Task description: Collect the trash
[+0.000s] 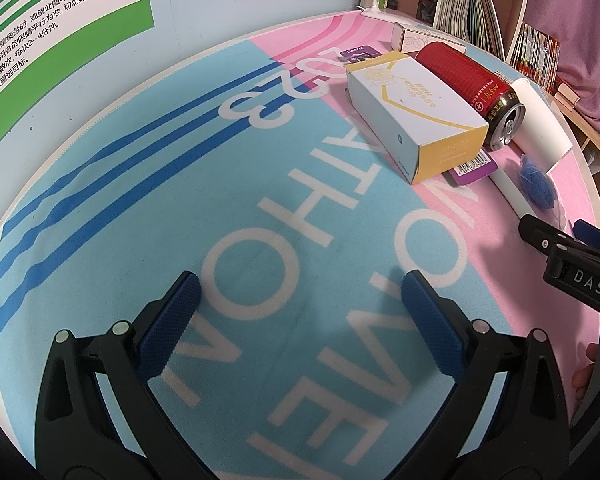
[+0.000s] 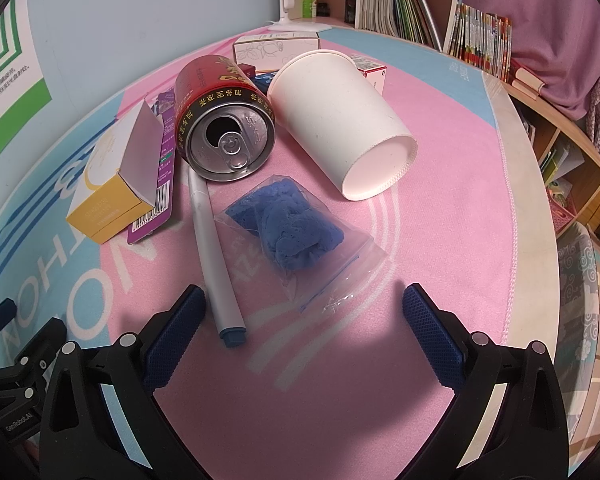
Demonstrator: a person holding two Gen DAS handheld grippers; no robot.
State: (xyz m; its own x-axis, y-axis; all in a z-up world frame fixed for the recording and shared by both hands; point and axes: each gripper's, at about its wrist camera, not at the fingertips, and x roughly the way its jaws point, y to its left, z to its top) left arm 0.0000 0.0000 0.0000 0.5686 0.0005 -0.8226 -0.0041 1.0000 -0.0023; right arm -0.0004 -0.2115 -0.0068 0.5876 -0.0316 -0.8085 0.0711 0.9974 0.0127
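Observation:
Trash lies on a pink and blue mat point(image 2: 440, 208). A red can point(image 2: 220, 120) lies on its side, opening toward me. A white paper cup point(image 2: 340, 120) lies on its side beside it. A clear bag of blue stuff point(image 2: 296, 228) and a white pen point(image 2: 216, 260) lie just ahead of my right gripper point(image 2: 302, 312), which is open and empty. A yellow and white box point(image 2: 112, 176) rests on a purple card point(image 2: 160, 196). My left gripper point(image 1: 298, 304) is open and empty over the blue part of the mat; the box point(image 1: 412, 112), can point(image 1: 472, 80) and cup point(image 1: 540, 120) lie ahead to its right.
A shelf of books point(image 2: 400, 12) and a white lamp base point(image 2: 296, 24) stand at the back. More small boxes point(image 2: 276, 50) lie behind the can. A wall poster point(image 1: 40, 28) is at the left. The right gripper point(image 1: 572, 264) shows at the left view's right edge.

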